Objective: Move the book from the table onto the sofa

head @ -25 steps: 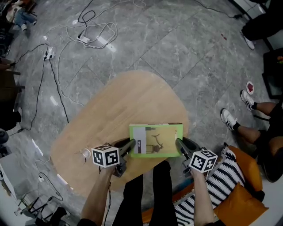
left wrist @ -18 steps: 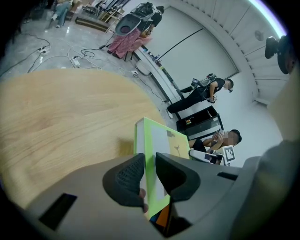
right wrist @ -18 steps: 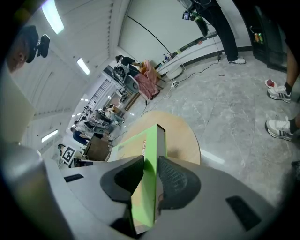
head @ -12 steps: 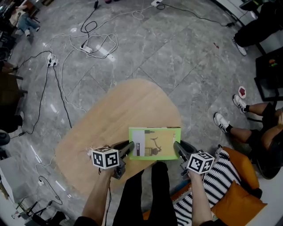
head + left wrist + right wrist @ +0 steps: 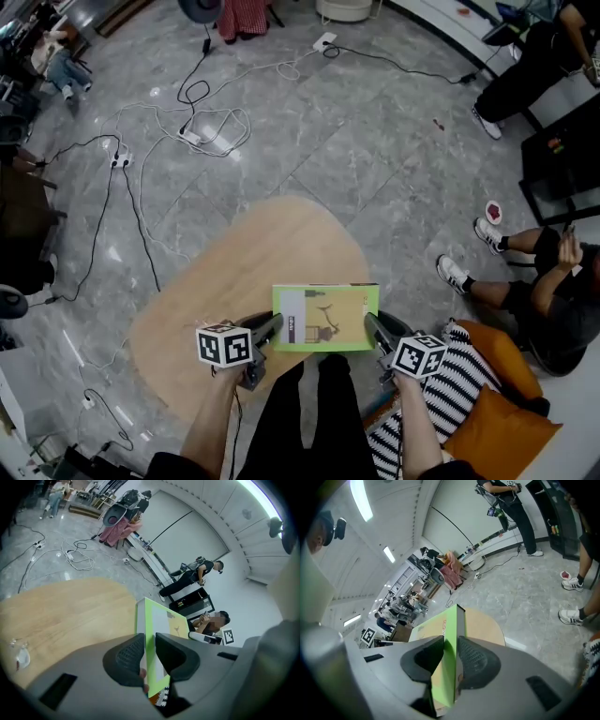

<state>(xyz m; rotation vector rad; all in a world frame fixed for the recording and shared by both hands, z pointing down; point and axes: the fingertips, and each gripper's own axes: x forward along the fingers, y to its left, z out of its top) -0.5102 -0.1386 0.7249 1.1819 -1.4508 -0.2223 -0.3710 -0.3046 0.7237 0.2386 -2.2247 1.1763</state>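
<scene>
The book (image 5: 326, 317), with a lime-green cover and a white panel, hangs flat in the air above the near edge of the oval wooden table (image 5: 234, 272). My left gripper (image 5: 272, 326) is shut on its left edge and my right gripper (image 5: 373, 328) is shut on its right edge. In the left gripper view the book (image 5: 157, 620) runs edge-on between the pads of the left gripper (image 5: 150, 656). In the right gripper view the book (image 5: 446, 634) is likewise pinched by the right gripper (image 5: 450, 660). The sofa, with an orange cushion (image 5: 502, 370) and a striped pillow (image 5: 450, 394), lies at the lower right.
Cables and a power strip (image 5: 192, 136) trail over the grey marble floor beyond the table. A seated person's legs and white shoes (image 5: 455, 275) are to the right of the table. A small crumpled wrapper (image 5: 19, 656) lies on the tabletop at the left.
Both grippers have risen together with the book held between them, lifting it away from the tabletop. The table now looks smaller and lower beneath it.
</scene>
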